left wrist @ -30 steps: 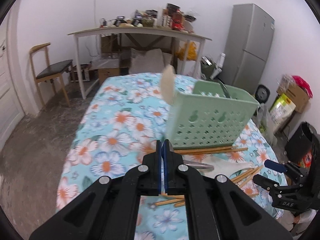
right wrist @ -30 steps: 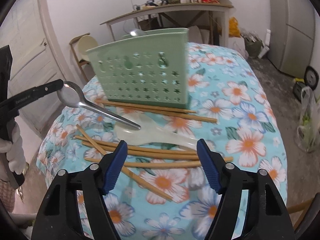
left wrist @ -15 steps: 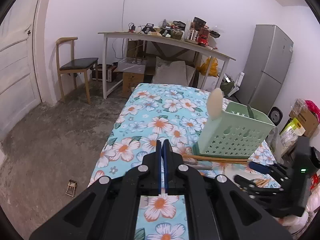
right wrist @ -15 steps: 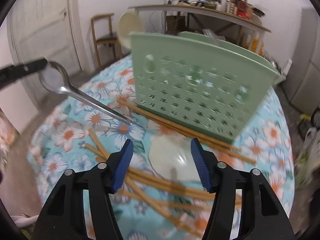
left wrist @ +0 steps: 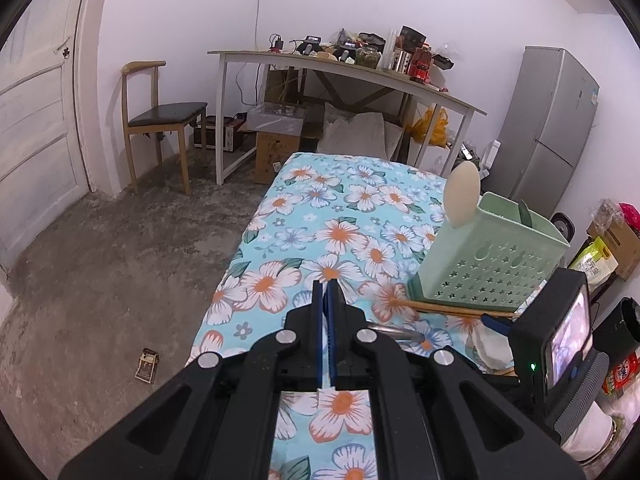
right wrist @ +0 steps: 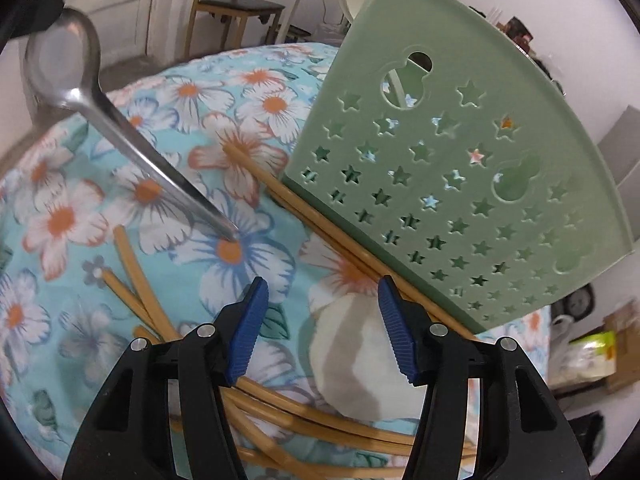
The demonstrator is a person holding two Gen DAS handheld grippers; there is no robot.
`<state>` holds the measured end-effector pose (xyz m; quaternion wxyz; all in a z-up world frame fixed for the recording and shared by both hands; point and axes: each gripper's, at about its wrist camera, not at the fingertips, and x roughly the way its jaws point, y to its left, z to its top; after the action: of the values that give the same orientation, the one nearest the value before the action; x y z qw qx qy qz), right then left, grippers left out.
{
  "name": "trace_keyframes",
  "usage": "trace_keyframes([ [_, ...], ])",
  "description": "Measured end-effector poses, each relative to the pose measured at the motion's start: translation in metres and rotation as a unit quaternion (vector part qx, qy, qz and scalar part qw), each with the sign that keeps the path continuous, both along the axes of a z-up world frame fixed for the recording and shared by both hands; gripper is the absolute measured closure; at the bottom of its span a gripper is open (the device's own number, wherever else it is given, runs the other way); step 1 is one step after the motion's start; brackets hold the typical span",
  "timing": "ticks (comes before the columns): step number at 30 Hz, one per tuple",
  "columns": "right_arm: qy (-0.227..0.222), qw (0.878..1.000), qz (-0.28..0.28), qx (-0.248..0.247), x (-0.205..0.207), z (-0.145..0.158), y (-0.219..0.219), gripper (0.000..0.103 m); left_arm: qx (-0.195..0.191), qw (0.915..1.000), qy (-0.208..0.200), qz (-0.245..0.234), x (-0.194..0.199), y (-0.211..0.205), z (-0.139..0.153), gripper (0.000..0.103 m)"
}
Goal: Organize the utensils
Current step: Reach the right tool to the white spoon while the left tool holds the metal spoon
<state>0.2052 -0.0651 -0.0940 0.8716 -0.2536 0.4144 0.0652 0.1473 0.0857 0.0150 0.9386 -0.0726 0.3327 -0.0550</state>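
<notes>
My left gripper (left wrist: 325, 286) is shut on the bowl of a metal spoon (right wrist: 120, 128), which slants down so its handle tip meets the floral cloth. The handle (left wrist: 396, 332) shows just right of the fingers. My right gripper (right wrist: 322, 292) is open, low over a white plastic spoon (right wrist: 352, 352) that lies between its blue pads, untouched. Several bamboo chopsticks (right wrist: 320, 240) lie around and under it. Behind stands the green star-holed basket (right wrist: 460, 160), also seen in the left wrist view (left wrist: 492, 264) with a cream spoon (left wrist: 462, 196) upright in it.
The table with the floral cloth (left wrist: 320, 208) ends close on the left, with bare floor below. A wooden chair (left wrist: 160, 120), a cluttered desk (left wrist: 340, 68) and a grey fridge (left wrist: 548, 128) stand beyond. Bags and boxes (left wrist: 612, 240) crowd the right.
The right gripper has rolled and dropped closer to the white spoon, its jaws a little narrower. The left gripper has drawn back to the left with the metal spoon, away from the basket.
</notes>
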Motion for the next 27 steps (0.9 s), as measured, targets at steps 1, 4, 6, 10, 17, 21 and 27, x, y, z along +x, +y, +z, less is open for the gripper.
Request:
trace_keyframes([
  [1,-0.001,1.000,-0.003,-0.009,0.000,-0.001,0.000,0.051,0.000,1.0000,0.001,0.000,0.001,0.000,-0.001,0.102],
  [4,-0.008,0.999,-0.009,-0.037,-0.003,-0.002,0.002,0.053,0.001,1.0000,0.002,0.000,0.003,0.000,-0.001,0.102],
  [6,-0.015,0.998,-0.012,-0.060,-0.005,-0.003,0.005,0.056,0.001,1.0000,0.002,0.000,0.003,0.000,-0.001,0.102],
  [10,-0.011,0.997,-0.021,-0.071,-0.001,-0.006,0.003,0.061,0.001,1.0000,0.003,0.000,0.004,-0.001,-0.001,0.102],
  [17,-0.011,0.997,-0.028,-0.066,0.005,-0.016,0.004,0.065,0.002,1.0000,0.004,0.000,0.006,-0.001,-0.003,0.102],
  [21,-0.011,0.998,-0.032,-0.062,0.003,-0.016,0.003,0.065,0.002,1.0000,0.004,0.000,0.007,-0.001,-0.003,0.102],
  [27,0.000,0.999,-0.036,-0.041,0.002,-0.013,-0.005,0.093,0.002,1.0000,0.004,0.000,0.007,-0.001,-0.003,0.102],
])
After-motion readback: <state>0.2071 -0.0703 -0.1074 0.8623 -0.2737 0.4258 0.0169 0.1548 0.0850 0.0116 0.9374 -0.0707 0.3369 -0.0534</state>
